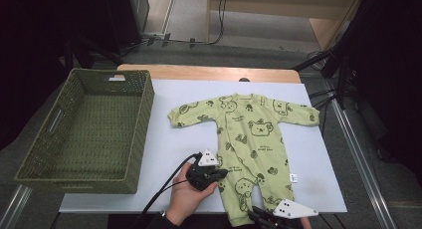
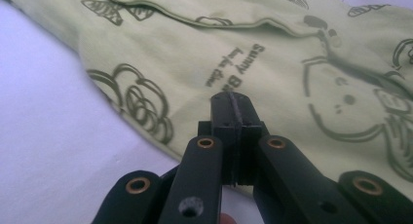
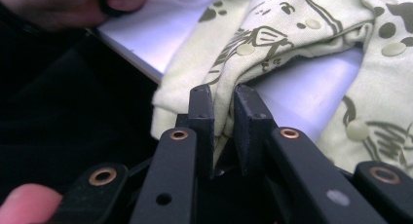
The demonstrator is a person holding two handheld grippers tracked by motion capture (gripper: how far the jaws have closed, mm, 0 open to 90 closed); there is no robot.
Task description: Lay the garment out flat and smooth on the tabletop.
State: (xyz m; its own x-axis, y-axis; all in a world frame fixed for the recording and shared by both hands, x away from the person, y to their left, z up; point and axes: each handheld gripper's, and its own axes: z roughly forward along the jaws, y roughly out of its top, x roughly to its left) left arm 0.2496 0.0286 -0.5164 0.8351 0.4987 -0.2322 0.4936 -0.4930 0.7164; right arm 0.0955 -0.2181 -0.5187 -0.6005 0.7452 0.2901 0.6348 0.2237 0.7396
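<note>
A light green baby romper (image 1: 249,139) with dark bear prints lies flat and face up on a white sheet (image 1: 169,139), its legs toward me. My left gripper (image 1: 223,173) rests at the romper's left edge near the waist. Its jaws are shut, and the left gripper view shows the tips (image 2: 233,109) just over the printed cloth (image 2: 272,53) with no fabric between them. My right gripper (image 1: 255,214) is at the table's near edge by the left leg's cuff. In the right gripper view its pads (image 3: 202,112) pinch a fold of the romper's leg (image 3: 292,34).
A green woven basket (image 1: 139,124) stands open on the left of the table, beside the sheet. The sheet's near edge (image 3: 126,53) borders a dark drop. Cables and stands lie on the floor beyond the table's wooden far edge (image 1: 209,72).
</note>
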